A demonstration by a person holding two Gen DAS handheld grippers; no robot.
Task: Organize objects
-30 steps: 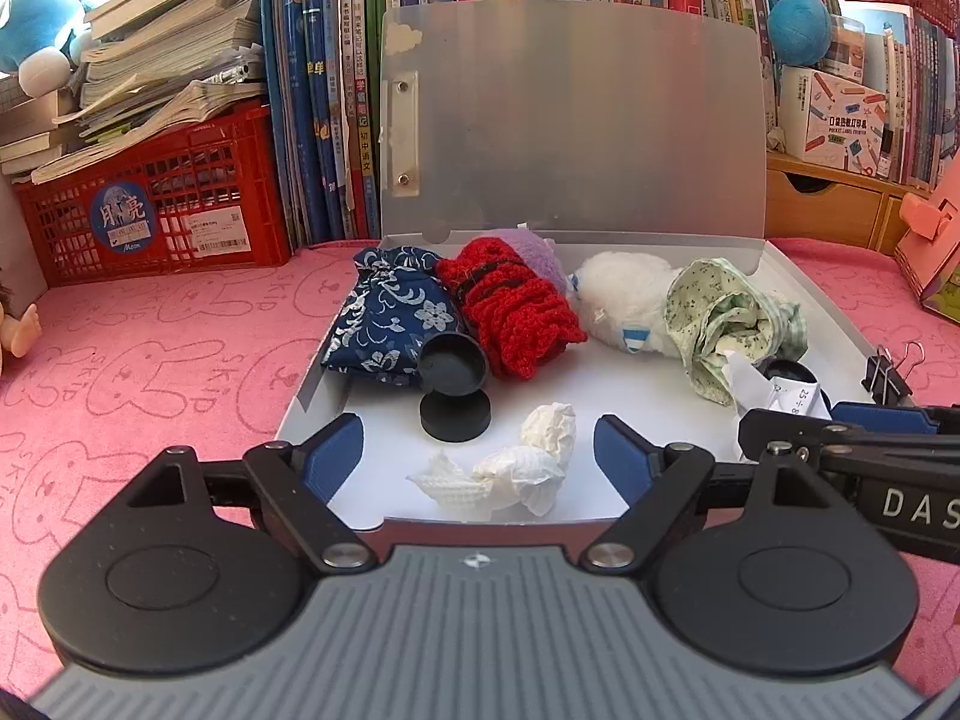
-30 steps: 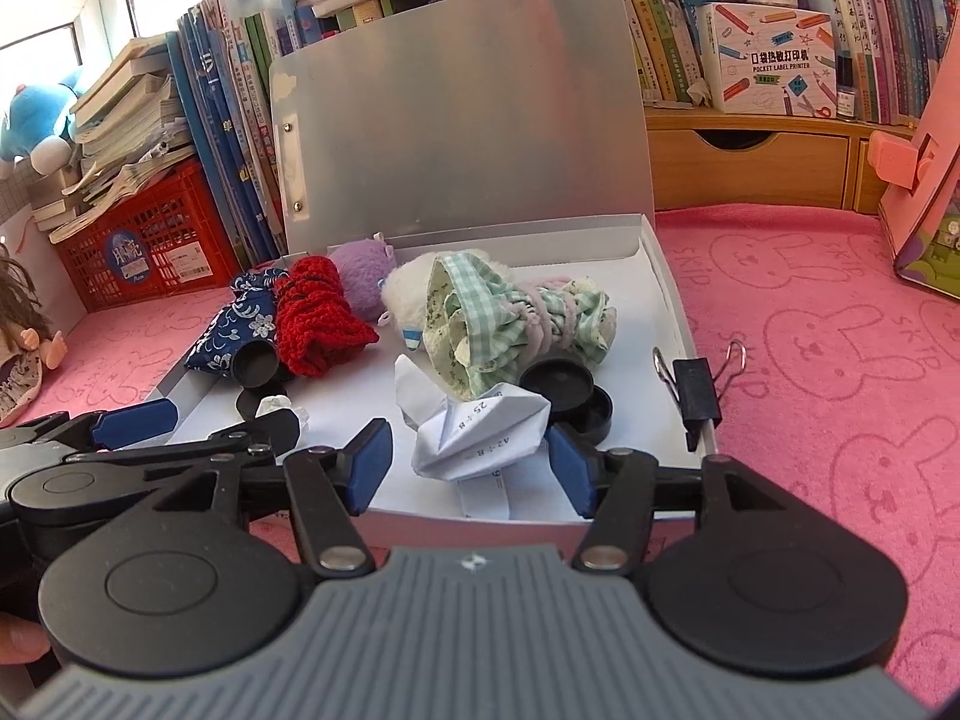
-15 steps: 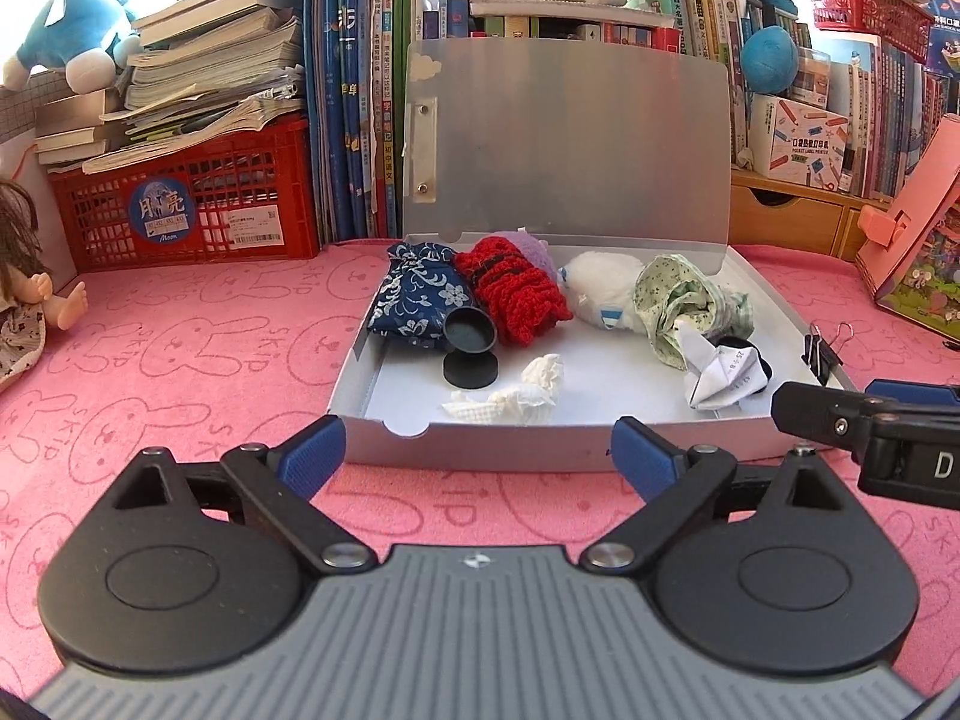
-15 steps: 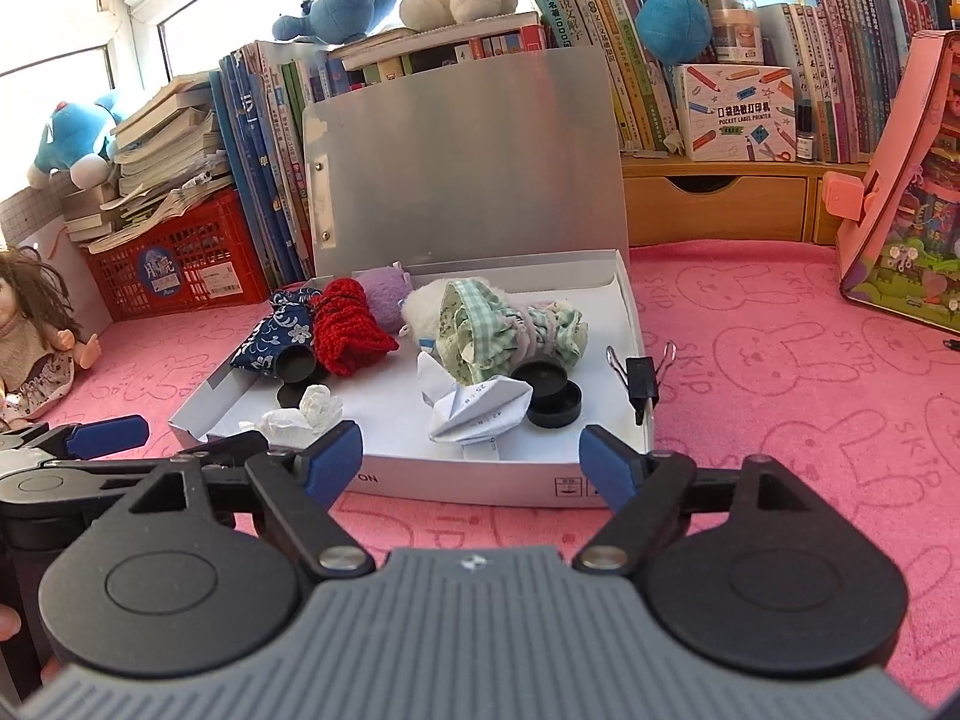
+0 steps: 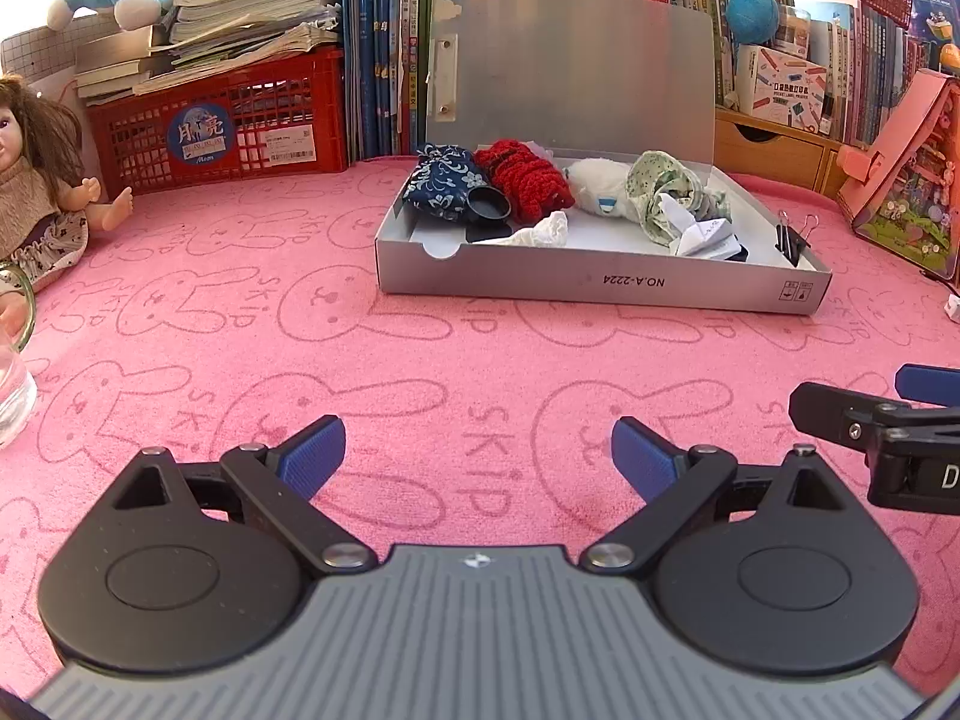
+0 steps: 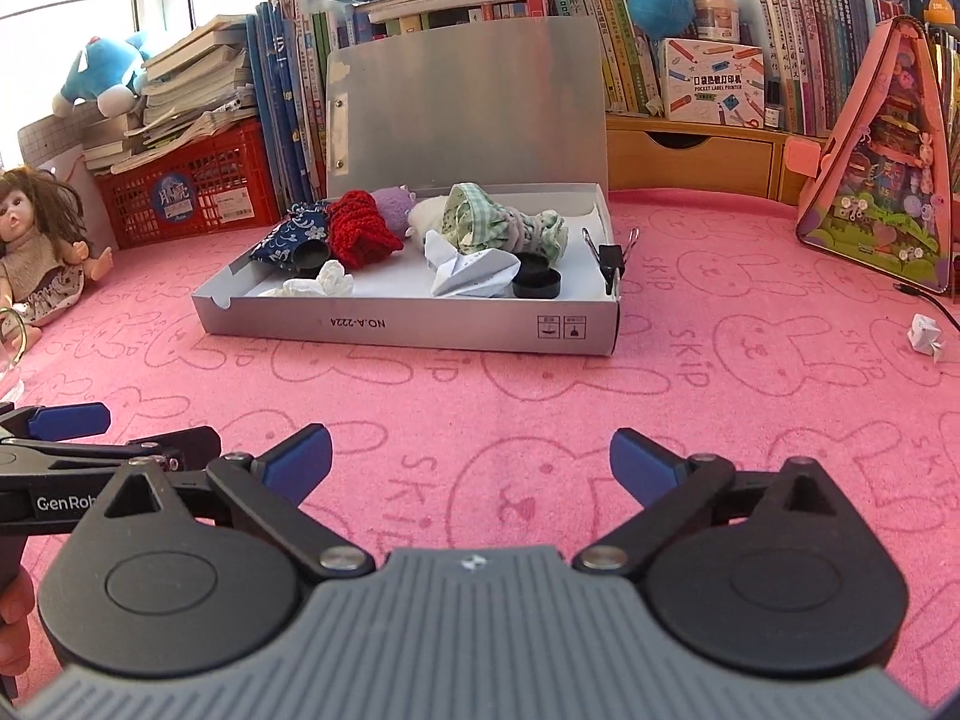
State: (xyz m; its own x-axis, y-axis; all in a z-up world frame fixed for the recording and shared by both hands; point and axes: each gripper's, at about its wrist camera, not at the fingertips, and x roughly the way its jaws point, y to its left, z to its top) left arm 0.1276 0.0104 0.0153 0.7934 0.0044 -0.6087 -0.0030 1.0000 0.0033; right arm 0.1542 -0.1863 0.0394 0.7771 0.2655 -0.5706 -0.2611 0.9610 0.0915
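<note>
A grey box (image 5: 600,285) (image 6: 420,324) with its lid raised stands on the pink mat. It holds a blue floral pouch (image 5: 441,189), a red knitted piece (image 5: 525,180), a white plush (image 5: 594,186), a green checked cloth (image 6: 492,219), a crumpled tissue (image 6: 321,282), a folded paper (image 6: 471,270) and black caps (image 6: 537,282). A black binder clip (image 6: 612,255) sits on the box's right edge. My left gripper (image 5: 477,459) and right gripper (image 6: 471,465) are both open and empty, well in front of the box.
A doll (image 5: 36,192) sits at the left by a red crate (image 5: 222,120) of books. A glass (image 5: 12,384) stands at the far left. A pink toy house (image 6: 882,180) and a small crumpled paper (image 6: 924,333) are at the right. Bookshelves line the back.
Both grippers have pulled back from the box and now sit farther away over the mat. The tissue and the folded paper lie in the box, as before.
</note>
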